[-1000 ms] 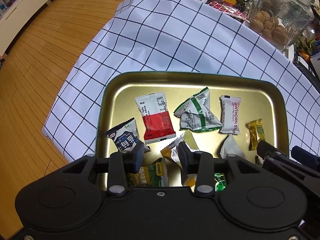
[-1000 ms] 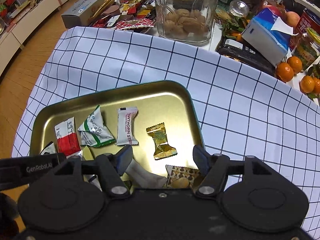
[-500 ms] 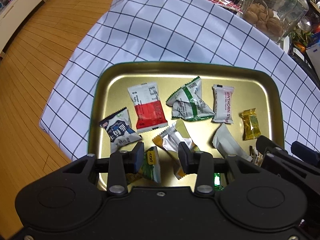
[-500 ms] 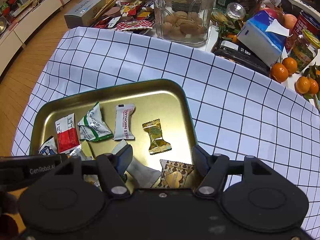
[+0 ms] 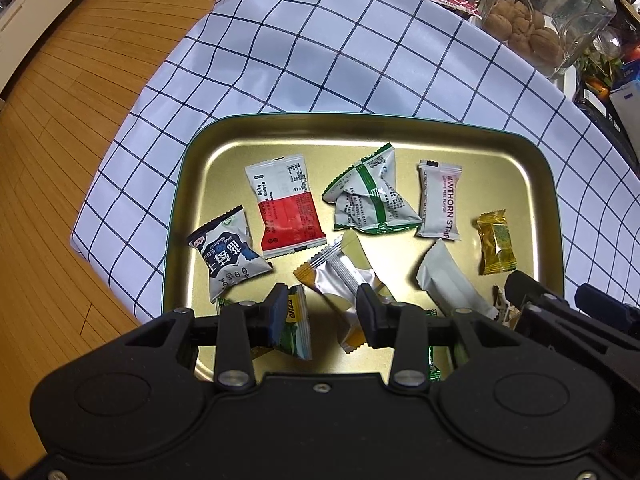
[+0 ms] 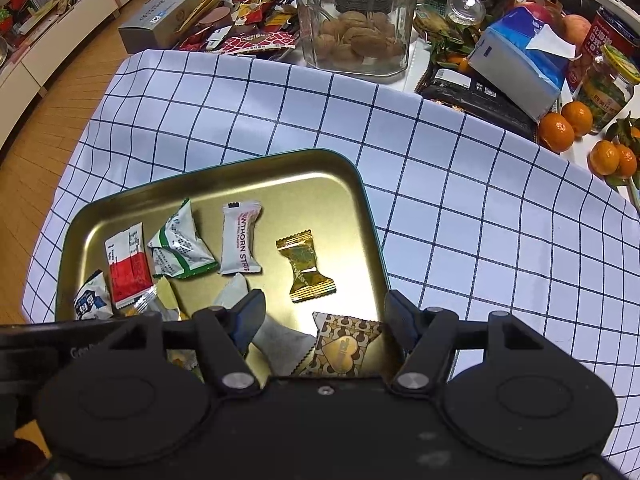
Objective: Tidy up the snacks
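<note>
Left hand-held gripper (image 5: 322,312) held over the tray (image 5: 536,168), jaws narrowly apart, gripping nothing. Right hand-held gripper (image 6: 324,320) wide, empty, above a brown packet (image 6: 344,350).

Snacks (image 5: 288,208) in tray (image 5: 180,208); tray on tablecloth (image 5: 320,52).

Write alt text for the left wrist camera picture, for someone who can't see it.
The open left gripper hangs over a gold tray of wrapped snacks on a checked tablecloth, a silver and orange packet lying between its fingers. Part of the right gripper shows at the right edge.
</note>
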{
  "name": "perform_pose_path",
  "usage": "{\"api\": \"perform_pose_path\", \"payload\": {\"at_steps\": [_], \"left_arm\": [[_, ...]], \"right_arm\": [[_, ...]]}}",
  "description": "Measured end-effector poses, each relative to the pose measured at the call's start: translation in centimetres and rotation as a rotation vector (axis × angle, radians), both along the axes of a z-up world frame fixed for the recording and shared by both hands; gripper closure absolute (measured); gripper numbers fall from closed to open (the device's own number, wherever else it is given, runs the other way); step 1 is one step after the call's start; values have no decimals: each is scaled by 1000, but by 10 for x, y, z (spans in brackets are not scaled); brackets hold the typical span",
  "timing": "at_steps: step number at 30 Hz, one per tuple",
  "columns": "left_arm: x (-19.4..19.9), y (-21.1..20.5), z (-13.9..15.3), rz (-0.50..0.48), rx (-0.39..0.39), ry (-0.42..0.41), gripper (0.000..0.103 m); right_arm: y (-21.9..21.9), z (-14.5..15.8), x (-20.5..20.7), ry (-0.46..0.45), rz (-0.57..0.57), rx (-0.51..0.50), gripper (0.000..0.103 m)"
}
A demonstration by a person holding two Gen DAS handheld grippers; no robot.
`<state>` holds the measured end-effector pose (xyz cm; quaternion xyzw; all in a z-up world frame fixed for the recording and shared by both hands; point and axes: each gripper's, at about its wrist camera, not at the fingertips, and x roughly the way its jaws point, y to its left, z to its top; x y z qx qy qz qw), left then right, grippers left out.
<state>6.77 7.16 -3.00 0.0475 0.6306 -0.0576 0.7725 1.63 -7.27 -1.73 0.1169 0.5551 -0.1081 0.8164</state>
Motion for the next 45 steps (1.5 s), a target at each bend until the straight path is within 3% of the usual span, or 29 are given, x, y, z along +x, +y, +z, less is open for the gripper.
{"api": "perform_pose_path", "payload": {"at_steps": [45], "left_arm": [[0,-1,3,-8,22,-14,55]], "right_arm": [[-1,-1,0,1,0,1,34]]}}
